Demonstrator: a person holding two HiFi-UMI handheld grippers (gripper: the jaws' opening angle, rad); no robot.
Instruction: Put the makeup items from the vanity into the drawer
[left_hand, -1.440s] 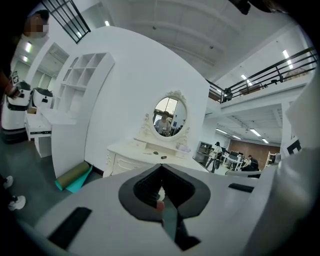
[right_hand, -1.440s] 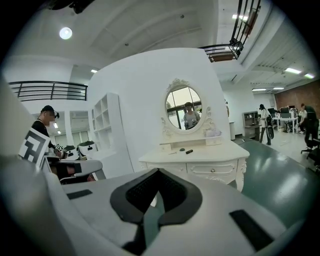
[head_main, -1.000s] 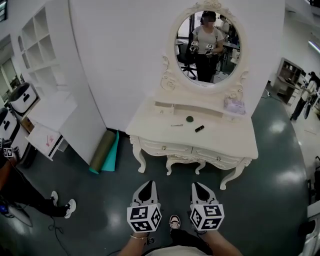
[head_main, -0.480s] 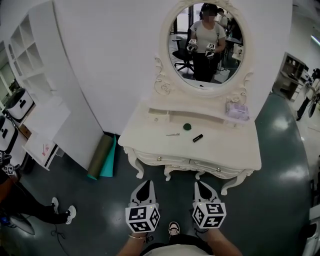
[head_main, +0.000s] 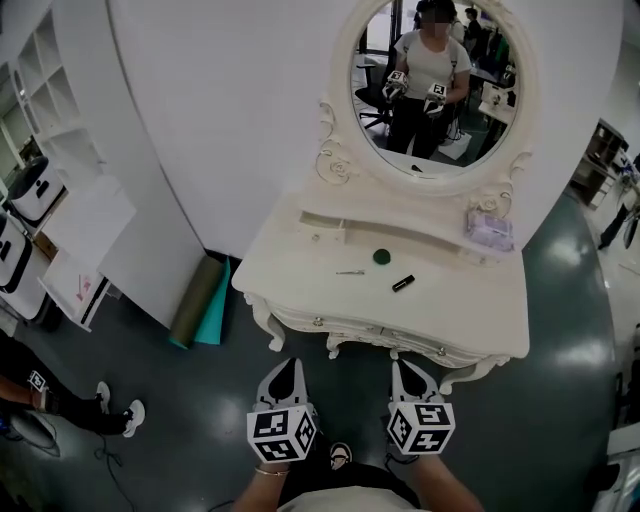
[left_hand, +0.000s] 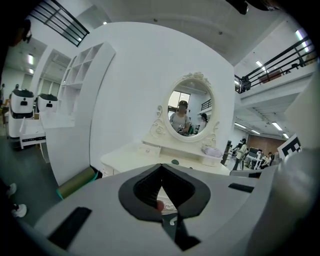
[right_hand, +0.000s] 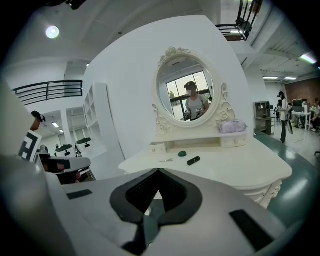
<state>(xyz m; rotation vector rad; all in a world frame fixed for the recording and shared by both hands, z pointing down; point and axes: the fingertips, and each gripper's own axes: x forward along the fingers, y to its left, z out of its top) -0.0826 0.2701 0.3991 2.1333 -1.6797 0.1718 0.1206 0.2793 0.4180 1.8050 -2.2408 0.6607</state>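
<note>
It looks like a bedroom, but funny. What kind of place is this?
Probably a big hall or studio with a pretend bedroom corner. The vanity with its oval mirror stands against a free-standing white wall panel, on a shiny grey floor.

Light: ceiling lamps (right_hand: 52, 32) are lighting the room brightly and evenly
Glare: the dark floor (head_main: 572, 300) is reflecting pale patches
Edges: wide lenses are bending straight lines, corners are going black
</note>
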